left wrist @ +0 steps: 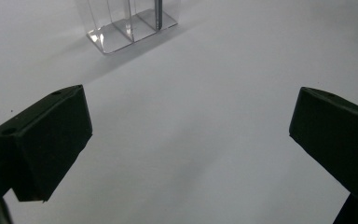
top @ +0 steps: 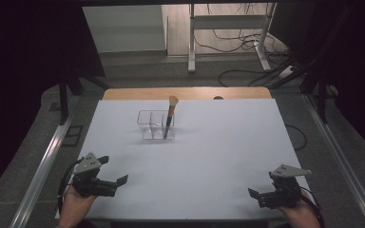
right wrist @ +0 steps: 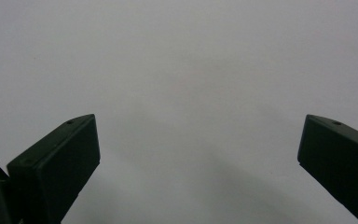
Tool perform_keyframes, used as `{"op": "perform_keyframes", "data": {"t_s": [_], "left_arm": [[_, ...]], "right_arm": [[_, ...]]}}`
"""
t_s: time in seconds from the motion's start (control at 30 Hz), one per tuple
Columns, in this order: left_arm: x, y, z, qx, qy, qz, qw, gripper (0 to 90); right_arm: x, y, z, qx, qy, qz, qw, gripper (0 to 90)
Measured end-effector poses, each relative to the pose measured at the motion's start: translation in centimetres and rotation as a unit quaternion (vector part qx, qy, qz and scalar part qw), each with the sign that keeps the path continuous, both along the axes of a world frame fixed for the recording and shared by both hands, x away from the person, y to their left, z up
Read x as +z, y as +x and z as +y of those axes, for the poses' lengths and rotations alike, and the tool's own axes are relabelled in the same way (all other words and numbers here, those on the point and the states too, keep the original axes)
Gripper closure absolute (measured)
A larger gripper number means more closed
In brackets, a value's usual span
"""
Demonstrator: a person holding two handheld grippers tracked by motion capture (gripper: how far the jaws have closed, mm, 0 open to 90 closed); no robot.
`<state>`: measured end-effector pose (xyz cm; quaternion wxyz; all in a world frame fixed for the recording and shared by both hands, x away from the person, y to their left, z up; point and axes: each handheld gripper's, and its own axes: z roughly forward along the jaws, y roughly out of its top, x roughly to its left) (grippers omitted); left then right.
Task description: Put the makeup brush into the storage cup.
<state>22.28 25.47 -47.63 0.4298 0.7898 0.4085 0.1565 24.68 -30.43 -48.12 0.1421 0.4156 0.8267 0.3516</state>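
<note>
Two hands are coming in over the near edge of the table [top: 228, 142], each holding a gripper. Sitting near the near-left corner, the left gripper [top: 113, 169] is spreading its jaws wide with nothing between them; in the left gripper view [left wrist: 189, 140] the two black jaws are standing well apart over bare white surface. Near the near-right corner, the right gripper [top: 261, 184] is likewise gaping and gripping nothing, and the right gripper view [right wrist: 198, 154] is showing plain white table between its parted jaws.

Farther in, left of the middle and toward the far edge, a clear organiser [top: 150, 124] is standing on the white surface, divided into compartments. A makeup brush [top: 169, 117] is standing in its right-hand compartment, leaning slightly, with its dark handle down and its pale bristle head sticking up above the rim. In the left gripper view the organiser [left wrist: 116, 28] is sitting at the top of the picture, well apart from the jaws, with the brush handle [left wrist: 158, 13] showing as a thin dark line inside it.
</note>
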Motion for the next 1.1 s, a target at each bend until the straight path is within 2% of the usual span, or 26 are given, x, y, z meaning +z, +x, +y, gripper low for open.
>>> {"op": "perform_keyframes", "data": {"t_s": [0.67,1.1], "left_arm": [[-0.8,-1.9,2.0,0.027,0.026,0.019,0.9991,0.0],[-1.2,-3.0,2.9,0.038,0.025,0.027,0.9986,0.0]], "right_arm": [[0.0,0.0,0.0,-0.001,-0.001,0.0,1.0,0.0],[0.0,0.0,0.0,-0.001,-0.004,0.0,1.0,0.0]]}}
